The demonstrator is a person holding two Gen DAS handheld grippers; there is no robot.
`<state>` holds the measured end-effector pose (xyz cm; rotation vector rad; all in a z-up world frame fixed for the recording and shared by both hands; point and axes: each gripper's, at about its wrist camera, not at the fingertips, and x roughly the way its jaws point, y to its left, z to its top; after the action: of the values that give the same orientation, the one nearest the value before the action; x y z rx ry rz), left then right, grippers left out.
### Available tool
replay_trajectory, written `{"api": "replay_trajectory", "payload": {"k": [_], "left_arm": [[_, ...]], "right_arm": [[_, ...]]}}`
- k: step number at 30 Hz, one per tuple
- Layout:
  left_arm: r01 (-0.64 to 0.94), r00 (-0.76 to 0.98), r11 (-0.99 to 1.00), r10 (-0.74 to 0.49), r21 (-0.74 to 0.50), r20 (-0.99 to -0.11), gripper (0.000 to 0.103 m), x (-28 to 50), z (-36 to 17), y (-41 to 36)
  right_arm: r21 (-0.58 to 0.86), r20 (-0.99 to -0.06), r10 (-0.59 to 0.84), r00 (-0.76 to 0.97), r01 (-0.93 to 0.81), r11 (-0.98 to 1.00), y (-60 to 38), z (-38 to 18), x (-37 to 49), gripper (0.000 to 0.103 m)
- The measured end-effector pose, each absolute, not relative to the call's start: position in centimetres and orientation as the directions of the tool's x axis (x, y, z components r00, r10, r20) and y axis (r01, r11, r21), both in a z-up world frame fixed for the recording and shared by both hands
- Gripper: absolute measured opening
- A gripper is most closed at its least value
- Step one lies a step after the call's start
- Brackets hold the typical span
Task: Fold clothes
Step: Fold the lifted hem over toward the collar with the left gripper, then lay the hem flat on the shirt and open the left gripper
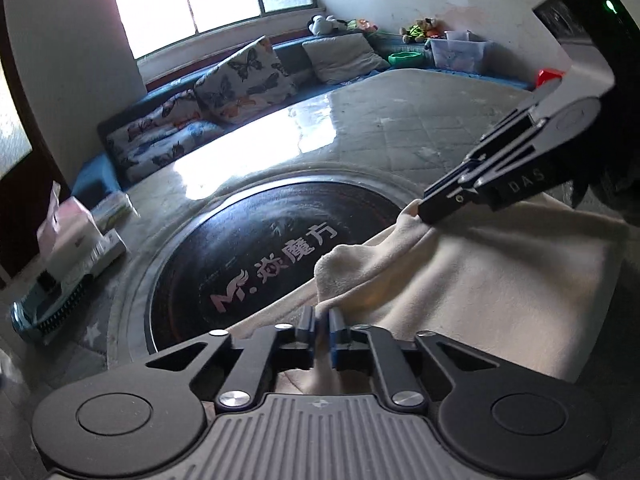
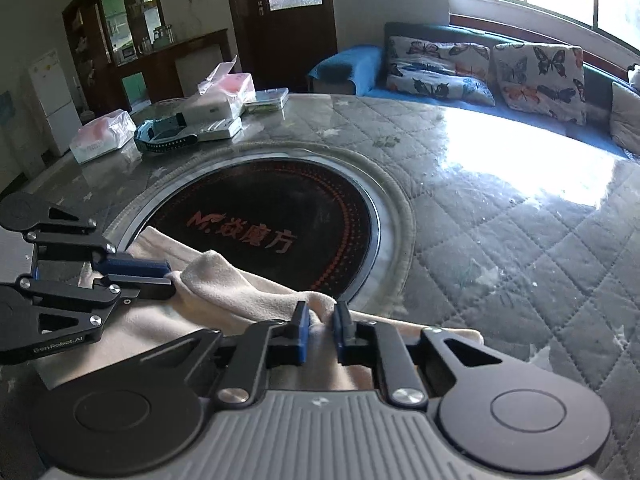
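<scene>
A cream-coloured cloth (image 1: 500,280) lies on the near side of the table and overlaps the rim of a round black hotplate (image 1: 272,248). My left gripper (image 1: 320,320) is shut on a raised fold of its edge. My right gripper (image 1: 420,206) comes in from the upper right and pinches the same edge farther along. In the right wrist view my right gripper (image 2: 322,316) is shut on the cloth (image 2: 224,280). There the left gripper (image 2: 170,276) pinches the edge at the left, and the cloth edge hangs slack between the two grips, over the hotplate (image 2: 272,216).
The table (image 2: 500,220) has a quilted grey cover under a glossy top. Tissue packs and boxes (image 2: 224,92) and a teal object (image 2: 164,136) stand at its far left. A sofa with butterfly cushions (image 2: 440,68) runs beneath the window.
</scene>
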<state>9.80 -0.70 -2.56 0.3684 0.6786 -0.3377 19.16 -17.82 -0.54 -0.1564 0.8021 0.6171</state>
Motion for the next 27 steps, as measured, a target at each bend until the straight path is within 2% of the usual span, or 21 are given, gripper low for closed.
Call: {"api": "replay_trajectory", "payload": {"k": [6, 10, 16, 19, 22, 27], "left_arm": [[0.363, 0.808, 0.884, -0.141, 0.295, -0.572, 0.002, 9.7, -0.7, -1.5], [0.354, 0.796, 0.878, -0.103, 0.321, -0.597, 0.002, 11.4, -1.8, -2.5], [0.333, 0.766, 0.884, -0.049, 0.329, -0.641, 0.005, 12.1, -2.5, -2.7], [0.295, 0.761, 0.92, -0.062, 0.259, -0.646, 0.006, 11.9, -1.1, -2.3], [0.307, 0.729, 0.944, -0.15, 0.124, -0.668, 0.006, 11.9, 0.0, -2.7], [0.333, 0.689, 0.939, -0.182, 0.083, -0.702, 0.007, 13.0, -1.2, -4.3]], "right_arm": [[0.033, -0.647, 0.446, 0.619, -0.562, 0.827, -17.9, 1.2, 18.5, 0.008], [0.026, -0.686, 0.403, 0.605, -0.533, 0.845, -17.3, -0.8, 19.8, 0.009], [0.014, -0.691, 0.388, 0.609, -0.526, 0.851, -17.1, -1.4, 19.8, 0.012], [0.011, -0.689, 0.387, 0.612, -0.525, 0.851, -17.2, -1.5, 19.6, 0.013], [0.009, -0.686, 0.389, 0.615, -0.527, 0.85, -17.2, -1.5, 19.5, 0.015], [0.022, -0.68, 0.401, 0.615, -0.529, 0.848, -17.5, -1.1, 19.5, 0.017]]}}
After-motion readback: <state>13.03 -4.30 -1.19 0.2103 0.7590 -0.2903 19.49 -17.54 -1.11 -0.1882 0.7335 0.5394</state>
